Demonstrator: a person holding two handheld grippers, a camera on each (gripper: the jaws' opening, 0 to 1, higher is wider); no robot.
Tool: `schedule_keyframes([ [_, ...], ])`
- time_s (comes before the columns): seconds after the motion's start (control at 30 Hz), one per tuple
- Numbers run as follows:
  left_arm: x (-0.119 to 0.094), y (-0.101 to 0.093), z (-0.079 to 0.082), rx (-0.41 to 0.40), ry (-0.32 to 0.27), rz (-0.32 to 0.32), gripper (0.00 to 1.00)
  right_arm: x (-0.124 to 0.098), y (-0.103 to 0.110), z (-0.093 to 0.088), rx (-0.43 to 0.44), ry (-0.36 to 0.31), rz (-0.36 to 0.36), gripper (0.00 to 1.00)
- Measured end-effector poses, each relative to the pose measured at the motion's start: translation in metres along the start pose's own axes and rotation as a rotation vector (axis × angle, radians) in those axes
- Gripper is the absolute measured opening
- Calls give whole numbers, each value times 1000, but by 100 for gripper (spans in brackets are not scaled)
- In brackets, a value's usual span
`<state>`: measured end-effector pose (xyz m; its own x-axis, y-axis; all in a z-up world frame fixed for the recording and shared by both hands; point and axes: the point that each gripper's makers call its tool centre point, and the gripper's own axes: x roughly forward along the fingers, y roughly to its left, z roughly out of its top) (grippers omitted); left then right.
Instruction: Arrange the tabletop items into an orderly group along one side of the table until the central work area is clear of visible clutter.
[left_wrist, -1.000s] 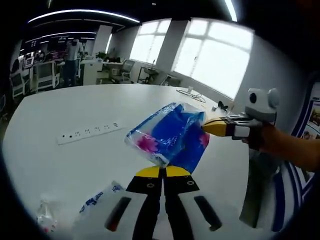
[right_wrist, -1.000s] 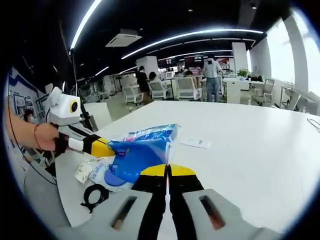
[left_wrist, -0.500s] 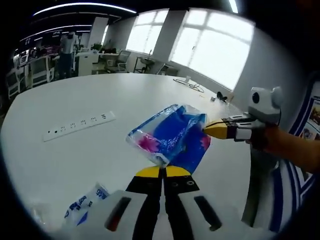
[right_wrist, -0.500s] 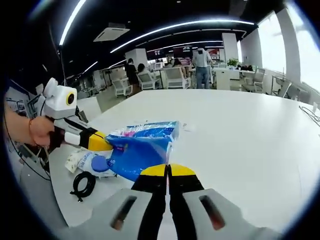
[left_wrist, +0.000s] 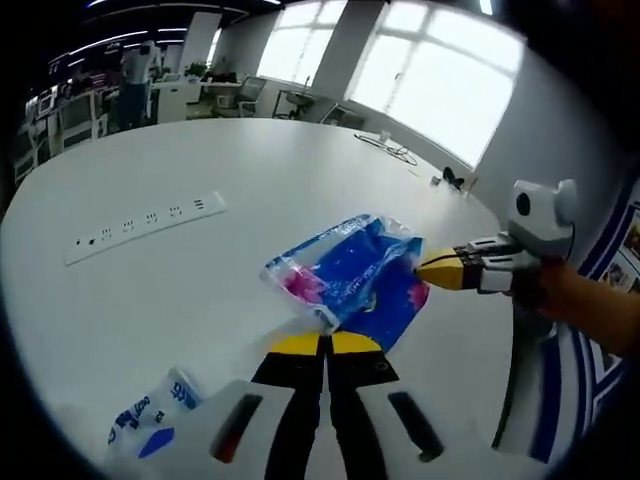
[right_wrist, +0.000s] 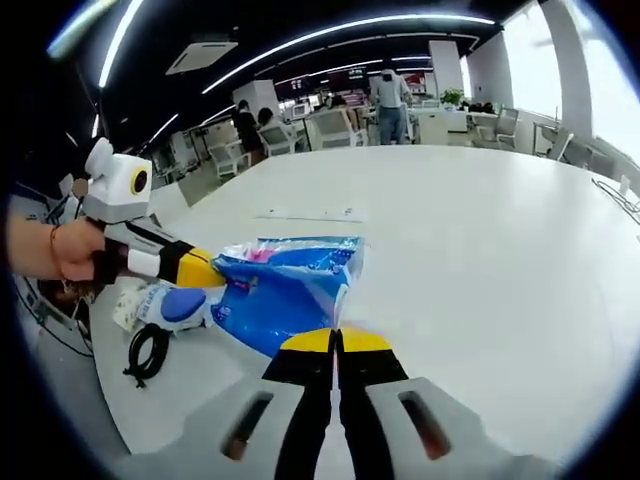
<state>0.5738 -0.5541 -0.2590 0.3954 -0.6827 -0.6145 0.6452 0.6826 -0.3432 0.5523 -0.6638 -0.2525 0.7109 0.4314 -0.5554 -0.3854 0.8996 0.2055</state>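
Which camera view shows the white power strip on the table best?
The left gripper view shows it best: the white power strip lies flat on the white table, with its row of sockets visible. In the right gripper view, it is a thin pale line beyond the blue packet, and no sockets can be made out.

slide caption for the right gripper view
Both claws pinch a blue plastic bag above the white table, a coiled black cable nearby.
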Motion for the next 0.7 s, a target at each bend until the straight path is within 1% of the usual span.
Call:
schedule_keyframes([
  [0.13, 9, 4, -7, -20, 24, 9, 0, 5, -4, -9, 15, 20, 0, 0],
  [0.2, 13, 5, -9, -25, 35, 13, 0, 8, -7, -17, 18, 42, -4, 0],
  [0.33, 21, 6, -16, -29, 63, 19, 0, 11, -11, -26, 22, 53, -6, 0],
  [0.37, 23, 6, -19, -37, 80, 21, 0, 12, -12, -28, 25, 56, -5, 0],
  [0.43, 27, 7, -21, -39, 86, 20, 0, 14, -14, -33, 32, 69, -8, 0],
  [0.7, 39, 5, -27, -35, 118, 24, 0, 17, -24, -44, 51, 82, -18, 0],
])
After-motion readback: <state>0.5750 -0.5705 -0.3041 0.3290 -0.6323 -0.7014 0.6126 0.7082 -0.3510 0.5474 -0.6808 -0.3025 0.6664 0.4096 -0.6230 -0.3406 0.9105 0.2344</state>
